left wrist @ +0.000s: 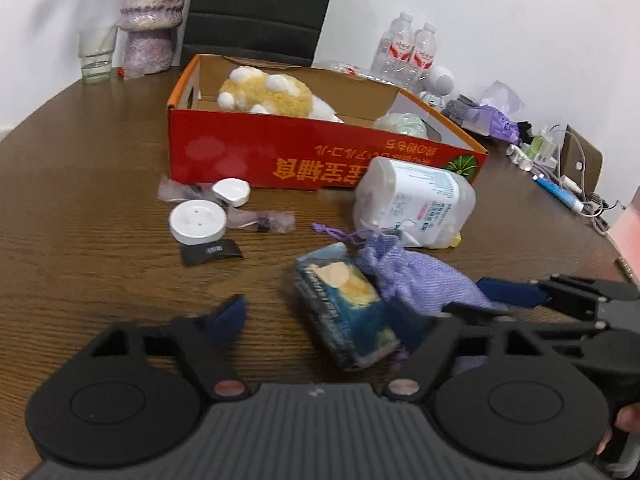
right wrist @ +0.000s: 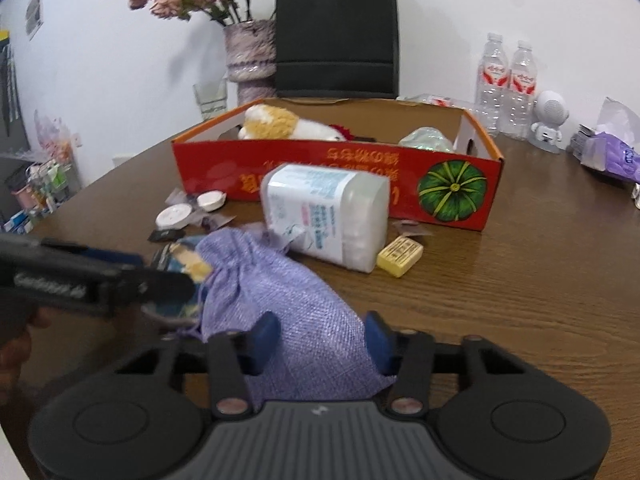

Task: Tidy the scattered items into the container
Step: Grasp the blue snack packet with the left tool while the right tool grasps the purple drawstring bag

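Observation:
A red cardboard box (left wrist: 280, 152) (right wrist: 304, 168) stands on the brown table with a yellow plush toy (left wrist: 268, 94) (right wrist: 280, 122) and a pale crumpled bag (left wrist: 402, 124) inside. My left gripper (left wrist: 320, 320) is open around a blue packet (left wrist: 344, 308) lying on the table. My right gripper (right wrist: 320, 336) has its jaws at both sides of a purple cloth pouch (right wrist: 280, 292) (left wrist: 416, 276), touching it. A white plastic jar (left wrist: 412, 204) (right wrist: 328, 216) lies on its side before the box. A small yellow box (right wrist: 400, 256) lies by the jar.
Two white round caps (left wrist: 198, 222) (left wrist: 232, 192), clear wrappers and a black tag (left wrist: 210, 252) lie left of the jar. A vase (left wrist: 150, 20), a glass (left wrist: 96, 54), a black chair (right wrist: 336, 36), water bottles (right wrist: 508, 84), a white figure (right wrist: 550, 120) and purple packs (right wrist: 612, 156) ring the table's far side.

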The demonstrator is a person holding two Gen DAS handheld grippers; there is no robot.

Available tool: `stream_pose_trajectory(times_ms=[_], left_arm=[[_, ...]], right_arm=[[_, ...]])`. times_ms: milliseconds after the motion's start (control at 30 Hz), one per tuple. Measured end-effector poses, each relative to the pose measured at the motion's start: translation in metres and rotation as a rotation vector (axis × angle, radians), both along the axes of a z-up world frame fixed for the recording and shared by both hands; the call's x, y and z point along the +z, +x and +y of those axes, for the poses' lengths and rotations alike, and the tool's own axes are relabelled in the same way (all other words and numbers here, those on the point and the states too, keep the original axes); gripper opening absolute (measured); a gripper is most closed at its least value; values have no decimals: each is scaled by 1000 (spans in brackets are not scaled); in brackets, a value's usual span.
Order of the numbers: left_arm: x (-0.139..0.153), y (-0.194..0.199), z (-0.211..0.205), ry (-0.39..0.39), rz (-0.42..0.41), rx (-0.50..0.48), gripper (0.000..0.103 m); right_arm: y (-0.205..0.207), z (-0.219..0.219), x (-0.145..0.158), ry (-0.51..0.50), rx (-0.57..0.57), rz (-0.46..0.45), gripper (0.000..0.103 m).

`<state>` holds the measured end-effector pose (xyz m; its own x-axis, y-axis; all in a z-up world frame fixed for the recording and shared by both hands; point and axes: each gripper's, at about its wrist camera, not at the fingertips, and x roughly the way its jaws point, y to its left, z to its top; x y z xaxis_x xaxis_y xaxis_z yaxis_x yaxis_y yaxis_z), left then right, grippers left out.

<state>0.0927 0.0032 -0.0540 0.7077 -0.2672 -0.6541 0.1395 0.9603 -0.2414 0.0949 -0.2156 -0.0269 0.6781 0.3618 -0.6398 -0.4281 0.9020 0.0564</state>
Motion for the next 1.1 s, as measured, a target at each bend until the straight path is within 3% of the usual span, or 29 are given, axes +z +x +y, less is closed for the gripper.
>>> stream_pose_trajectory(times_ms=[33, 67, 100, 300, 567, 600, 667, 700, 733, 867, 967, 1033, 1100], left_arm=[[0, 0, -1, -20, 6, -14, 46], [0, -1, -2, -37, 14, -26, 28], [-1, -2, -3, -48, 18, -31, 19], [5, -19, -2, -44, -27, -17, 15], [10, -33, 9, -53, -42, -9, 14], [9, -33, 10, -57, -37, -8, 14], [6, -30, 11, -68, -22, -10, 14], [5, -29, 11, -75, -16, -11, 14], [4, -27, 11, -82, -7, -8, 15], [-5, -16, 13, -137, 33, 6, 17], [-7, -11, 14, -151, 30, 2, 15], [-6, -12, 14, -140, 18, 0, 14], [-3, -15, 15, -136, 3, -2, 11]], right_arm=[[-2, 1, 0, 2, 12, -2, 35], [-3, 1, 0, 12, 30, 0, 32], [-5, 0, 0, 27, 47, 6, 25], [-16, -6, 2, 74, 62, -1, 8], [-25, -11, 12, 98, 66, -35, 5], [-24, -10, 12, 93, 74, -28, 12], [-19, -7, 12, 85, 79, -17, 43], [-16, -5, 11, 77, 82, -25, 69], [-14, -2, 10, 62, 85, -40, 81], [6, 11, 3, 17, 116, -18, 75], [17, 15, -3, 49, 139, 27, 54], [16, 16, -3, 63, 153, 24, 20], [12, 14, 0, 95, 150, 18, 11]])
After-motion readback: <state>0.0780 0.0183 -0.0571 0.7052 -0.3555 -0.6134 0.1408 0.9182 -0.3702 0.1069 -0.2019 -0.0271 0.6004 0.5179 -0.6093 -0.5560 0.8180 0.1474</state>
